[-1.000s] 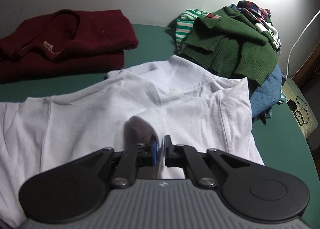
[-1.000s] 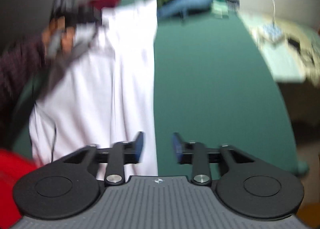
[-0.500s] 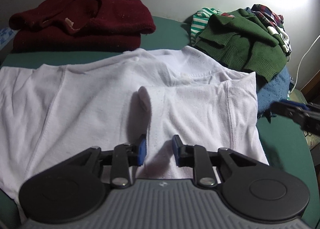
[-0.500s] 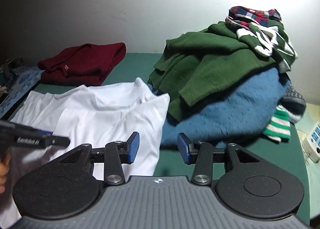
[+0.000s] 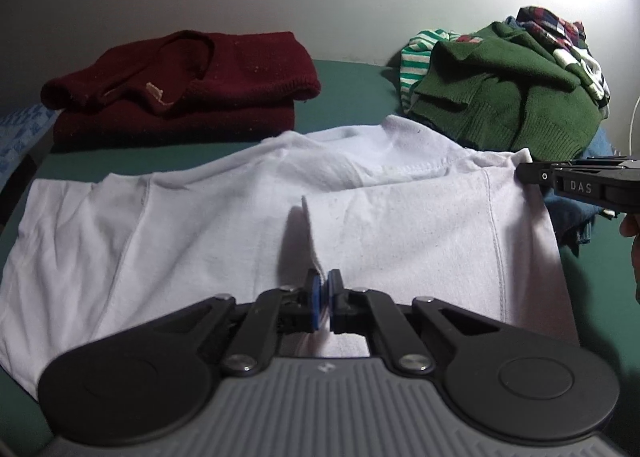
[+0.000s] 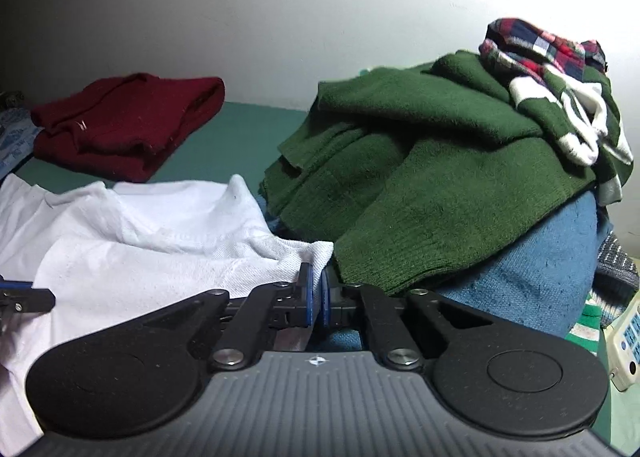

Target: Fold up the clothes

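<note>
A white T-shirt [image 5: 224, 217] lies spread on the green table [image 5: 348, 105]. My left gripper [image 5: 323, 289] is shut on a raised fold at the shirt's near middle. My right gripper [image 6: 318, 285] is shut on the shirt's right corner [image 6: 316, 253], close against the clothes pile. In the left wrist view the right gripper [image 5: 524, 174] reaches in from the right edge at that corner, with a hand behind it. The left gripper [image 6: 44, 299] shows at the left edge of the right wrist view, over the white T-shirt [image 6: 120, 241].
A folded maroon sweater [image 5: 180, 85] lies at the back left. At the back right is a pile with a green sweater [image 6: 420, 177], a blue knit [image 6: 540, 269], striped and plaid garments [image 6: 540, 45]. A white device [image 6: 628, 337] lies at the table's right.
The right gripper swung from the near side to the shirt's right corner and closed on it. The left gripper opened briefly, shifted over the shirt and closed on a fold again.
</note>
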The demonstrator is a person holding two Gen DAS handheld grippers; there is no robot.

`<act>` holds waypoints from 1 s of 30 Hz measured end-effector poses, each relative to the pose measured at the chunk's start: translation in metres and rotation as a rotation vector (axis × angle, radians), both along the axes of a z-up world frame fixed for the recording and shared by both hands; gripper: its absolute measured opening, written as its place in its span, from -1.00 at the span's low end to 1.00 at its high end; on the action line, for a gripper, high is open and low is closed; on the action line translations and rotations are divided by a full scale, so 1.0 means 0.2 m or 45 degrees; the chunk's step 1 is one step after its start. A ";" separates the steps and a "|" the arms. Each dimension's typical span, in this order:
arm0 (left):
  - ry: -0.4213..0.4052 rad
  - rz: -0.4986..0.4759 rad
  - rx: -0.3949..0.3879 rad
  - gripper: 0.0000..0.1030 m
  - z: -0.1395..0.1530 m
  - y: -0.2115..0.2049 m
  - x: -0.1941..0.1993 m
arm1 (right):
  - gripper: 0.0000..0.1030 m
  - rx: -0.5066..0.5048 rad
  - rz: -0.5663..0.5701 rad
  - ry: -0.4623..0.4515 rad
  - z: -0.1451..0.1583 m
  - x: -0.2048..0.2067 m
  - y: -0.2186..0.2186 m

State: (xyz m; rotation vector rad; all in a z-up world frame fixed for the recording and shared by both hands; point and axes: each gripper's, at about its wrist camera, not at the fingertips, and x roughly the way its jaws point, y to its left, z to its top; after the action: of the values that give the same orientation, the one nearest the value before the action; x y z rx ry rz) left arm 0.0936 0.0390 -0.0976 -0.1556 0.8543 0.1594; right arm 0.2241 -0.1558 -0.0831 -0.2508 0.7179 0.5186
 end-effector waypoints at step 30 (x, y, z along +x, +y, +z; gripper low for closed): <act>0.023 -0.002 0.209 -0.58 0.02 -0.07 -0.36 | -0.74 0.091 0.390 0.160 -0.05 -0.53 -0.01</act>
State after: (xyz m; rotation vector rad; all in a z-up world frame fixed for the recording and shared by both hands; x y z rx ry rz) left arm 0.0211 0.0253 -0.0945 0.0005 0.8553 0.2290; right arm 0.1186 -0.1584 -0.0931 -0.2644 0.7856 0.8564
